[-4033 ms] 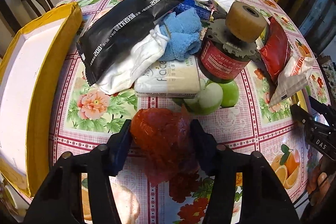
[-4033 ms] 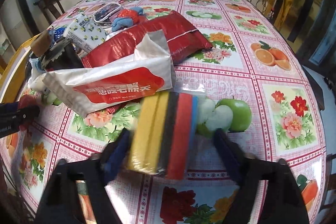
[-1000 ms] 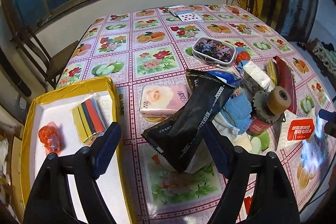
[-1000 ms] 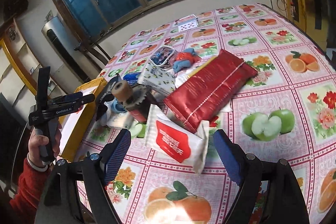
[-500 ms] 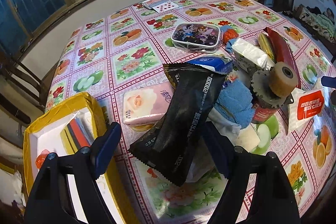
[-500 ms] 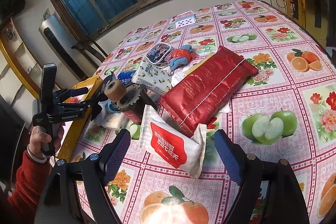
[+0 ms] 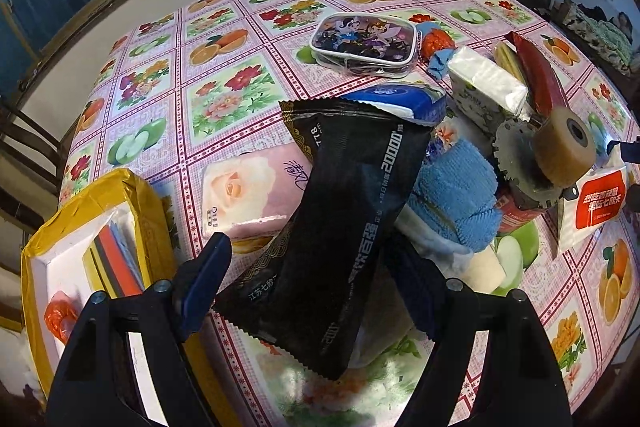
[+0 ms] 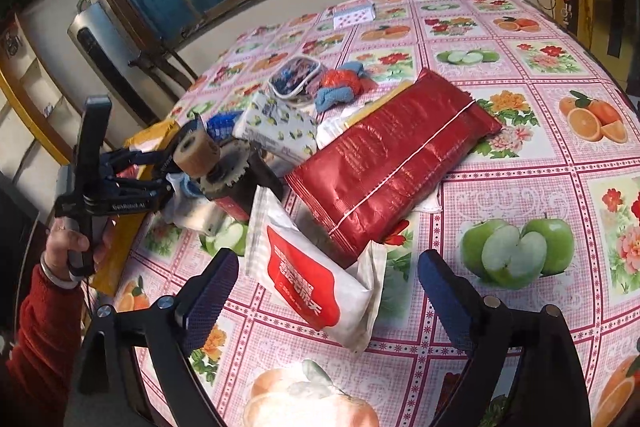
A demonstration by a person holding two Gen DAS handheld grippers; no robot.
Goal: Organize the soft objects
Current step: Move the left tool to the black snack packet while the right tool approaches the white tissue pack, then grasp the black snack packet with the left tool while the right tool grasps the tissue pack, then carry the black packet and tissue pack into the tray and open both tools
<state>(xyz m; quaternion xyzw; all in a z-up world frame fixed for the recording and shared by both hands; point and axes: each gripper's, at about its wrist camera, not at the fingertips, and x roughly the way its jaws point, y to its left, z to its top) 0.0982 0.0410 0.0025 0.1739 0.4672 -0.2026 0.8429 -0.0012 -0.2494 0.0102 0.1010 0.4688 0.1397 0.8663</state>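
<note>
Both grippers have emptied since four seconds back: the red bag (image 7: 60, 319) and the striped sponge (image 7: 114, 263) now lie in the yellow-edged tray (image 7: 140, 195) at the table's left edge, and the left gripper (image 7: 316, 291) has swung back from the tray over the pile. Its jaws stand wide apart with nothing between the pads, straddling the lower end of the black packet (image 7: 340, 227). That packet's long axis runs from the near-left, between the fingers, up and away to the right, its far end propped on the blue-and-white pack (image 7: 396, 99); it lies roughly along the gripper's line of sight, so the jaws would close across its narrow width. Beside it sit the pink tissue pack (image 7: 252, 195) on the left, nearer the tray, and the blue towel (image 7: 456, 195) on the right. The right gripper (image 8: 326, 291) is likewise open and unloaded, and the white wipes pack (image 8: 316, 275) lies straight ahead between its fingers, slanting from upper-left to lower-right, its far end tucked under the red foil bag (image 8: 392, 163). Judging by position, each hand is nearer its own target, the left to the black packet, the right to the wipes.
</note>
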